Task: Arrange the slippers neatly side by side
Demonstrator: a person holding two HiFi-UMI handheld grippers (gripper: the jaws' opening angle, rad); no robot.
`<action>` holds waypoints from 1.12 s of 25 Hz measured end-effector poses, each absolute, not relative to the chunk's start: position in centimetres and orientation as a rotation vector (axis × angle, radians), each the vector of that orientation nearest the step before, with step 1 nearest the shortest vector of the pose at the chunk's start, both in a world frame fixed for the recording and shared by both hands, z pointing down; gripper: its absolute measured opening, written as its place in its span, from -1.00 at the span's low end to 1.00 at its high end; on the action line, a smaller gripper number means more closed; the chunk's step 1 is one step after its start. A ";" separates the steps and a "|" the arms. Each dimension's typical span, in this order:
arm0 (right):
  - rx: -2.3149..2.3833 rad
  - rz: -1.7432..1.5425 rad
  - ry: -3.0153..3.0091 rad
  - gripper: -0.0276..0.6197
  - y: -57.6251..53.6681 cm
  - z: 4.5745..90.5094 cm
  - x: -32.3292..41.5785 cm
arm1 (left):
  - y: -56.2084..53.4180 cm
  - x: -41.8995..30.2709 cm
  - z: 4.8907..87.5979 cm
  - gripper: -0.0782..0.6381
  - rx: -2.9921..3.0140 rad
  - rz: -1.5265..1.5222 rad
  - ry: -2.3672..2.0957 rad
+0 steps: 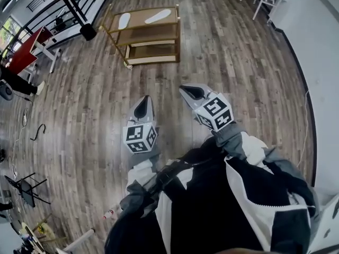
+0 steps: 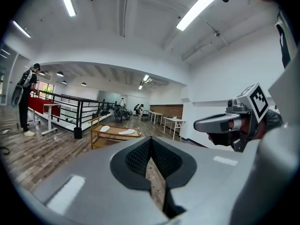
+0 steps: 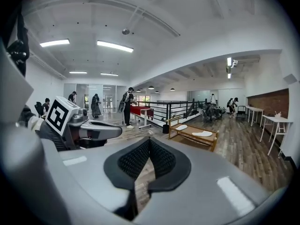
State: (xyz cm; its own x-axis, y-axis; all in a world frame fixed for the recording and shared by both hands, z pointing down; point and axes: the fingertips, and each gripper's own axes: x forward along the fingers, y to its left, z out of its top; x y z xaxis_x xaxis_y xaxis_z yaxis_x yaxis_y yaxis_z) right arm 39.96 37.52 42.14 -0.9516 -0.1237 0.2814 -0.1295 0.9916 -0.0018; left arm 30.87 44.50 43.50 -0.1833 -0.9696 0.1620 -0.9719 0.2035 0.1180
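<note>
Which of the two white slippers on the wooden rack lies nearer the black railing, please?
The left slipper in the head view, at the end of the rack beside the railing; the right slipper lies toward the far end.

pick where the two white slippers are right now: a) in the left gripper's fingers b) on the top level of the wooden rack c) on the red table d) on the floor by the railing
b, since the slippers lie flat on the top level of the wooden rack, set apart from each other.
</note>
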 end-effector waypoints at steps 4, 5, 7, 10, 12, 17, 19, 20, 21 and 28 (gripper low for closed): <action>0.178 0.063 -2.850 -0.91 35.5 42.8 38.2 | 43.1 29.0 44.1 -0.77 1.824 0.020 -2.278; 0.176 0.071 -2.851 -0.91 34.8 42.8 37.7 | 42.6 28.5 44.1 -0.77 1.812 0.018 -2.283; 0.170 0.088 -2.857 -0.90 33.0 42.8 36.6 | 41.4 27.2 43.9 -0.77 1.788 0.022 -2.297; 0.136 0.115 -2.864 -0.90 30.1 42.8 34.5 | 39.1 25.4 43.7 -0.77 1.748 0.042 -2.318; 0.108 0.125 -2.873 -0.90 28.1 42.7 33.4 | 37.5 24.7 43.6 -0.77 1.722 0.044 -2.324; 0.035 0.123 -2.904 -0.91 23.6 42.2 31.4 | 32.8 24.4 43.3 -0.77 1.704 0.079 -2.340; -0.001 0.137 -2.901 -0.91 21.8 42.6 31.1 | 30.9 24.3 43.4 -0.77 1.685 0.083 -2.350; -0.017 0.143 -2.900 -0.91 20.9 42.8 30.9 | 30.0 24.3 43.5 -0.77 1.677 0.085 -2.354; -0.031 0.147 -2.902 -0.91 20.0 42.9 30.7 | 29.1 24.1 43.4 -0.77 1.671 0.090 -2.359; -0.129 0.133 -2.928 -0.91 15.8 42.3 28.9 | 24.5 23.1 42.5 -0.77 1.637 0.119 -2.421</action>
